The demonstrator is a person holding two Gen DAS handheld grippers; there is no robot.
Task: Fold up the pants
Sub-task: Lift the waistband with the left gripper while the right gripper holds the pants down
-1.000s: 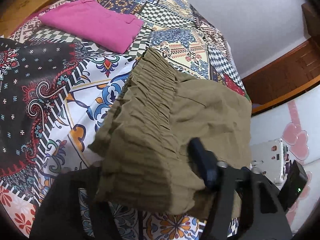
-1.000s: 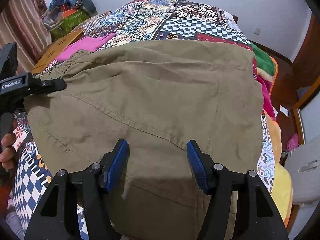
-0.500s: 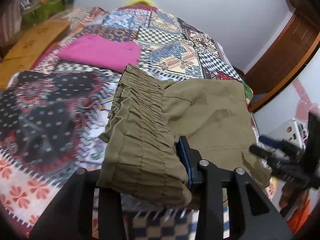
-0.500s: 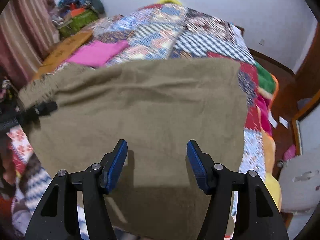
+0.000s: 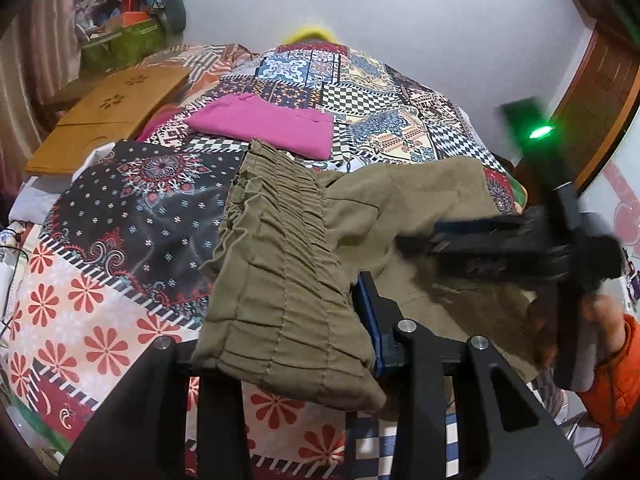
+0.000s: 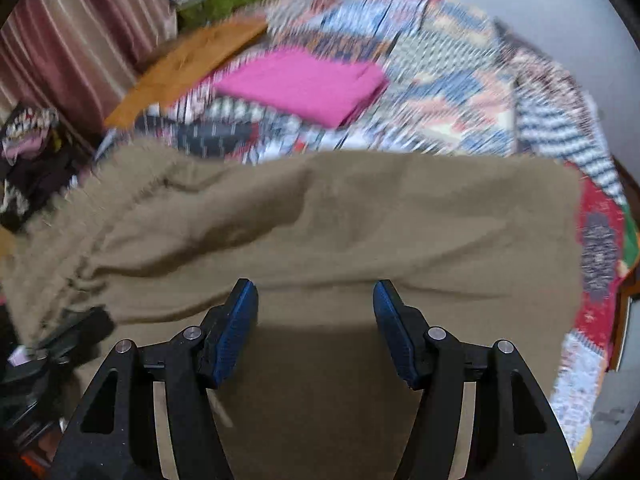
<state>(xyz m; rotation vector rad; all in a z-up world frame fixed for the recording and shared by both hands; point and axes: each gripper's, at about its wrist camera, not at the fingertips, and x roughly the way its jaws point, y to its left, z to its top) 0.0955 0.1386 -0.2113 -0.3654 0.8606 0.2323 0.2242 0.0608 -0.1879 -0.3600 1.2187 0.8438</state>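
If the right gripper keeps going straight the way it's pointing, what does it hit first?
Most likely the olive pants: the open right gripper points down at that cloth, which fills the view ahead of it. How far off it lies is unclear in the blur.

One pair of olive pants [image 5: 288, 280] and one folded pink garment [image 5: 264, 124] lie on a single patchwork quilt [image 5: 120, 240] — the pink piece farther up the quilt, beyond the pants. Two grippers are counted over the quilt — the left gripper [image 5: 280, 344] and the right gripper [image 6: 316, 320]. One wooden board [image 5: 108, 116] sits at the quilt's left edge.
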